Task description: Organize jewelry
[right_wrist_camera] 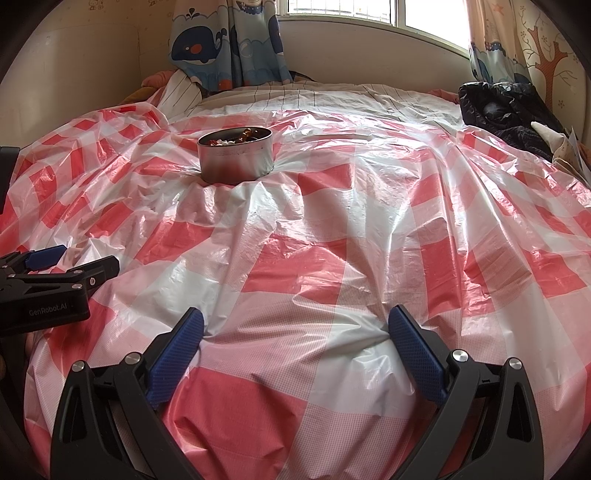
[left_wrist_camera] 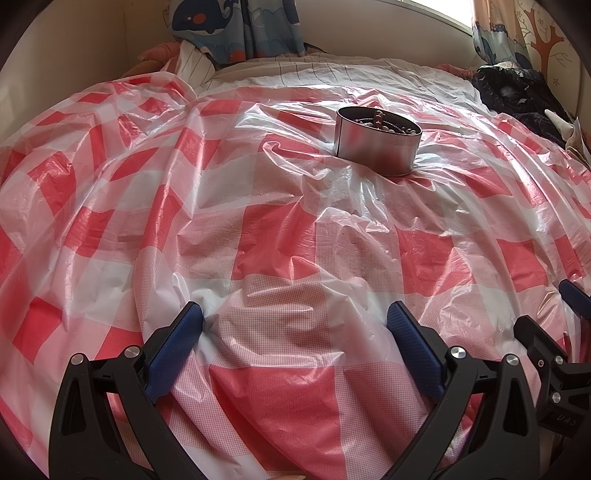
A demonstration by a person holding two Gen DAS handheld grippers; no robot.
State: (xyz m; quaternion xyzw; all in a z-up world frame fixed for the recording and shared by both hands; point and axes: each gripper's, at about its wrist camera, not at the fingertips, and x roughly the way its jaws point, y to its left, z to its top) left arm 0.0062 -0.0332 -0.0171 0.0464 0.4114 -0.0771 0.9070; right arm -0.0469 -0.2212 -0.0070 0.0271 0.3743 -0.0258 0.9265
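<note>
Two sets of tongs, both spread wide and holding nothing. Left tongs (left_wrist_camera: 295, 321): blue-padded fingers (left_wrist_camera: 177, 343) rest low against the crinkled sheet, tips pressing slight dents into the plastic; nothing lies between them. Right tongs (right_wrist_camera: 295, 328): same posture, fingers (right_wrist_camera: 413, 354) apart, tips touching the sheet, gap bare. The two tools sit side by side; the right one shows at the right edge of the left wrist view, and the left one appears at the left edge of the right wrist view, its black body printed "GenRobot.AI".

Under both: red-and-white checked plastic sheet (left_wrist_camera: 273, 236), wrinkled and glossy, spread over a bed. Beyond its far edge, striped white bedding (right_wrist_camera: 295, 96) is exposed.

Task item: round metal tin (left_wrist_camera: 376, 144), open at the top, standing upright on the sheet well ahead of both tongs, towards the far half of the bed. Seen from the left tongs it lies ahead and to the right; from the right tongs, ahead and to the left. Beaded jewelry (right_wrist_camera: 236, 138) inside: white and amber-brown beads visible above the rim; individual pieces cannot be told apart.

Periphery: whale-print curtain (right_wrist_camera: 225, 44) at the back wall, window (right_wrist_camera: 369, 14) above, dark bundle of clothing (right_wrist_camera: 506, 107) at the far right of the bed.
</note>
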